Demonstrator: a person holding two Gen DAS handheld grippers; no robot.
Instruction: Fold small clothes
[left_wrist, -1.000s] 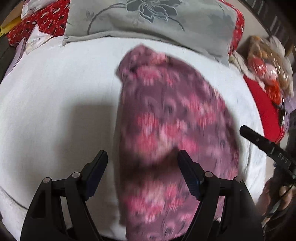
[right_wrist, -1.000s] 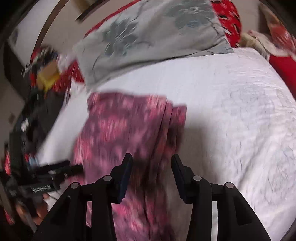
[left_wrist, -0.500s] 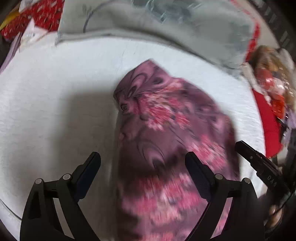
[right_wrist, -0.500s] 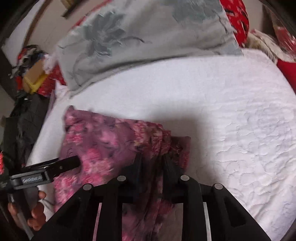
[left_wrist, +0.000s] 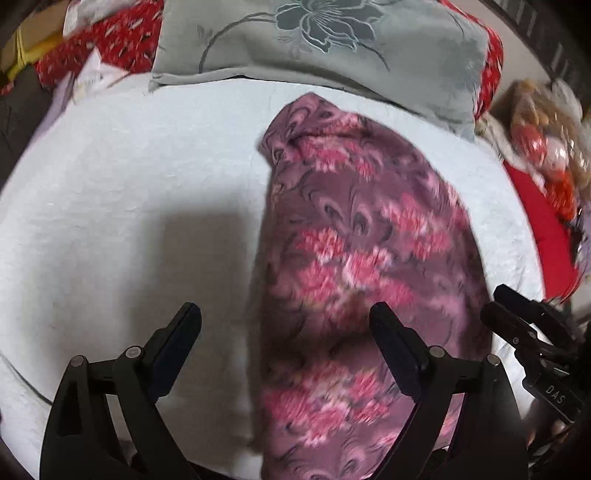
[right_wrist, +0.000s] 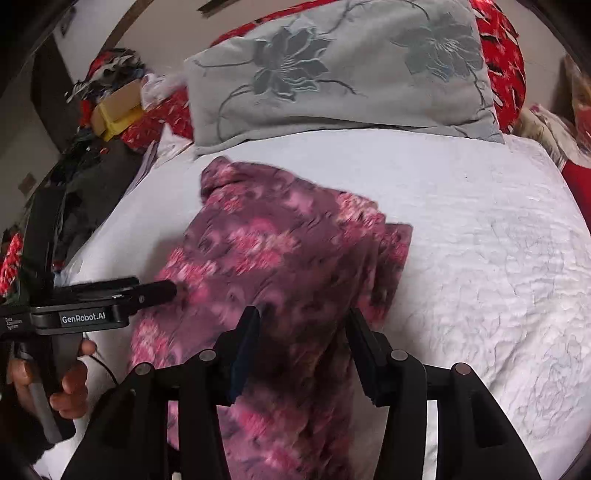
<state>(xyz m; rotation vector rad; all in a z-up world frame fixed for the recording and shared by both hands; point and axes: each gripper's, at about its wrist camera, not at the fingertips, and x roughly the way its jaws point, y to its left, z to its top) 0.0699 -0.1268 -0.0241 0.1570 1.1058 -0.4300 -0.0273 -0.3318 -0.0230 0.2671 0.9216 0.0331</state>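
Note:
A purple garment with pink flowers (left_wrist: 362, 251) lies folded in a long strip on the white bed cover (left_wrist: 122, 206). My left gripper (left_wrist: 286, 321) hangs over the garment's near left edge, open wide, with that edge between its fingers and nothing pinched. In the right wrist view the garment (right_wrist: 280, 251) spreads under my right gripper (right_wrist: 303, 317). Its jaws are opening with cloth lying between them, the pads off it. The left gripper (right_wrist: 147, 290) reaches in from the left, held by a hand (right_wrist: 70, 387). The right gripper (left_wrist: 498, 306) shows at the left wrist view's right edge.
A grey pillow with an embroidered flower (left_wrist: 325, 48) lies along the far side of the bed, red patterned bedding (left_wrist: 110, 40) behind it. Clutter with a yellow box (right_wrist: 114, 110) sits at the far left. White cover stretches to the right of the garment (right_wrist: 498, 266).
The right gripper closed on a fold of the garment half a second ago and has since opened and drawn back. The left gripper's jaws spread wider. The garment settled flatter.

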